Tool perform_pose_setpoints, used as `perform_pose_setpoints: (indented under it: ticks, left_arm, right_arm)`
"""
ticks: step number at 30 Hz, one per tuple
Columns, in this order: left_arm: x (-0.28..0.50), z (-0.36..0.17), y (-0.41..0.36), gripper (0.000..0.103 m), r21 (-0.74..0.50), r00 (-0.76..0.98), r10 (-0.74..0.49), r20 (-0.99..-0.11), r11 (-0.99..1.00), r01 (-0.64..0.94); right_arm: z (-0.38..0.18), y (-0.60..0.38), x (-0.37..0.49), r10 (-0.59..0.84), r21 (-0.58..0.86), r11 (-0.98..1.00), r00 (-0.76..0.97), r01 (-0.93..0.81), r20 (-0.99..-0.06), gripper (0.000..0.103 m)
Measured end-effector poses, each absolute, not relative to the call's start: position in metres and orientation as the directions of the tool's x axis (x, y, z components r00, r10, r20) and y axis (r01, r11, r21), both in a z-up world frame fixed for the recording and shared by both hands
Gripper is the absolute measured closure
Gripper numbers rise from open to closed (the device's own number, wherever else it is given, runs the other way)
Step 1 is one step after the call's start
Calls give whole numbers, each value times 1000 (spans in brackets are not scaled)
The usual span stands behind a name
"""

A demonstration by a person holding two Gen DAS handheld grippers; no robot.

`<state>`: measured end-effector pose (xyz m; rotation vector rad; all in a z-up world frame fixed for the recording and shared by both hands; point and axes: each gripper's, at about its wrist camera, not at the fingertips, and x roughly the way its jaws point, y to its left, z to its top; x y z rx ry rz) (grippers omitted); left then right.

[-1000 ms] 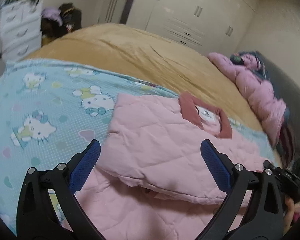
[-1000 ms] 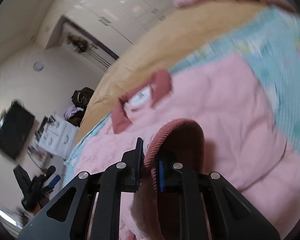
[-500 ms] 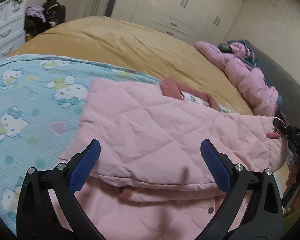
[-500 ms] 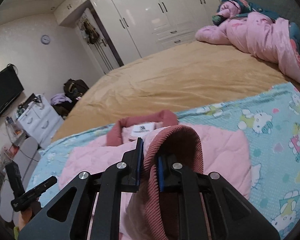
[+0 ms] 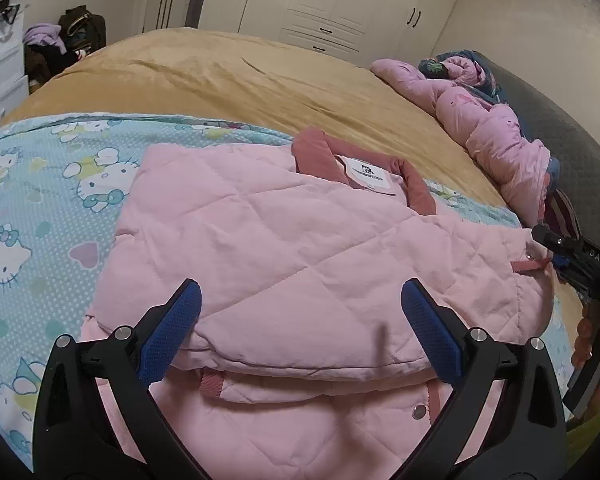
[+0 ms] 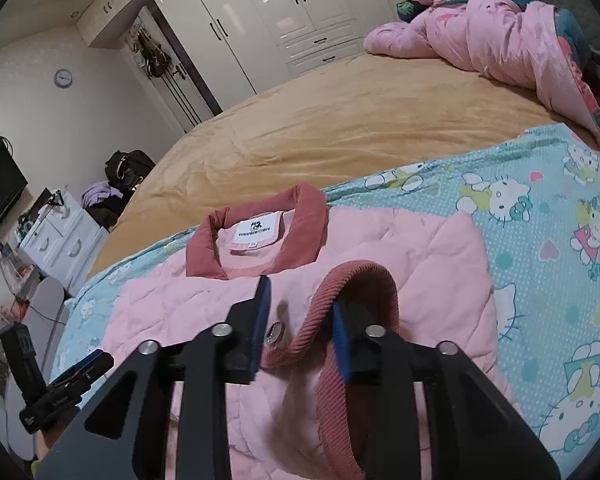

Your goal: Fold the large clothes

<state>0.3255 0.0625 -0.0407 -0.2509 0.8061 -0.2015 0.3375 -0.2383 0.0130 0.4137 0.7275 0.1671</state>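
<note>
Risk: the ribbed dusty-rose cuff (image 6: 352, 280) may snag on the right hand-held gripper (image 6: 300, 320), whose jaws have just been parting, seemingly releasing it; the quilted pink jacket (image 5: 300, 240) lies near on the bed; left hand-held gripper (image 5: 300, 312) wide, empty.

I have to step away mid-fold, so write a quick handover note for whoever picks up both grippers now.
Left gripper: jaws wide open, empty, over the near edge of the pink quilted jacket.
Right gripper: jaws have just been opening; the ribbed cuff lies between them, seemingly no longer pinched.
Jacket lies on the cartoon-print sheet, collar away from you.
Done: both sleeves folded across the front.
Left: probably fold the body over and smooth it.
</note>
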Motion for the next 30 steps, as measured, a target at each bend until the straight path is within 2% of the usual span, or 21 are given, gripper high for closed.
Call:
perform_pose_setpoints:
  ticks: [5, 7, 8, 10, 13, 15, 16, 22, 25, 27, 30]
  left_arm:
    - [322, -35, 64, 9, -303, 688, -279, -670, 949, 89]
    - [321, -32, 65, 9, -299, 694, -274, -666, 950, 89]
    - [321, -31, 65, 9, -298, 696, -275, -663, 950, 92]
    - [320, -29, 64, 10, -299, 699, -281, -658, 949, 100]
    - [322, -31, 61, 29, -309, 691, -300, -658, 944, 115]
    - [324, -36, 58, 56, -310, 672, -309, -673, 943, 123]
    - [325, -40, 56, 60, -301, 658, -306, -688, 945, 125]
    - [332, -66, 52, 61, -254, 590, -270, -761, 961, 112]
    - [334, -77, 51, 61, -243, 574, -266, -774, 963, 118]
    - [335, -84, 51, 60, -253, 569, -271, -776, 961, 113]
    - [335, -89, 52, 60, -262, 563, -279, -778, 959, 113]
  right_arm:
    - [15, -246, 328, 268, 435, 900, 758, 23, -594, 48]
    - [21, -250, 322, 263, 448, 894, 776, 28, -573, 45]
    - [24, -251, 319, 255, 448, 893, 783, 33, -567, 41]
    - [30, -247, 314, 245, 435, 900, 794, 27, -556, 40]
    - [34, -225, 310, 292, 417, 908, 777, -42, -558, 40]
    - [29, -207, 310, 318, 404, 911, 757, -78, -571, 40]
    - [25, -196, 312, 331, 393, 914, 738, -97, -588, 39]
    - [-2, -157, 319, 294, 302, 947, 683, -112, -669, 34]
    - [-9, -153, 317, 266, 275, 957, 680, -98, -683, 33]
    - [-13, -152, 317, 267, 274, 957, 678, -100, -685, 29]
    - [-31, -154, 325, 229, 257, 965, 628, -48, -744, 28]
